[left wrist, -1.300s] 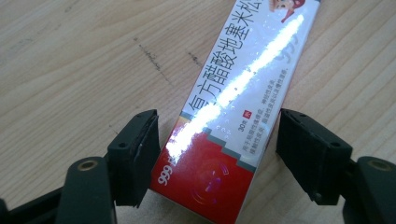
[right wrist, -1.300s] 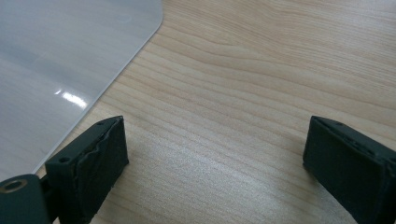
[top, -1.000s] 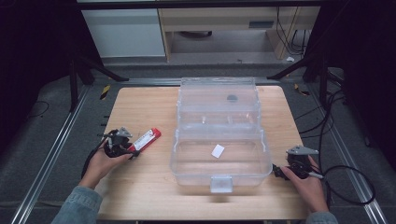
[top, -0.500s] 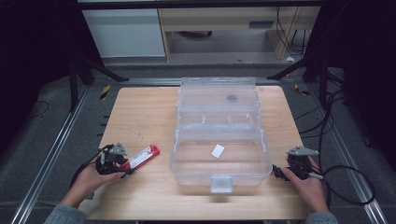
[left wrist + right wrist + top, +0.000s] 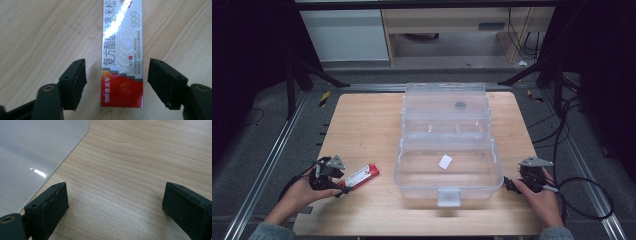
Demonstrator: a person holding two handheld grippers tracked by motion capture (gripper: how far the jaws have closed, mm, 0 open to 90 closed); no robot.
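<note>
High view: the left gripper (image 5: 343, 184) lies low at the near left of the light wooden table (image 5: 362, 125), with a slim red-and-white cardboard box printed with Chinese characters (image 5: 360, 176) lying flat on the wood, its near end between the jaws. In the left gripper view the box (image 5: 122, 55) runs away from the camera with a clear gap of bare wood on each side between it and the black pads (image 5: 75, 80); the jaws have just been opening and the box is released, not pinched. The right gripper (image 5: 508, 183), jaws wide apart over bare wood and holding nothing, rests just beside the near right corner of the clear plastic storage case (image 5: 447, 150), which stands open at mid-table.
</note>
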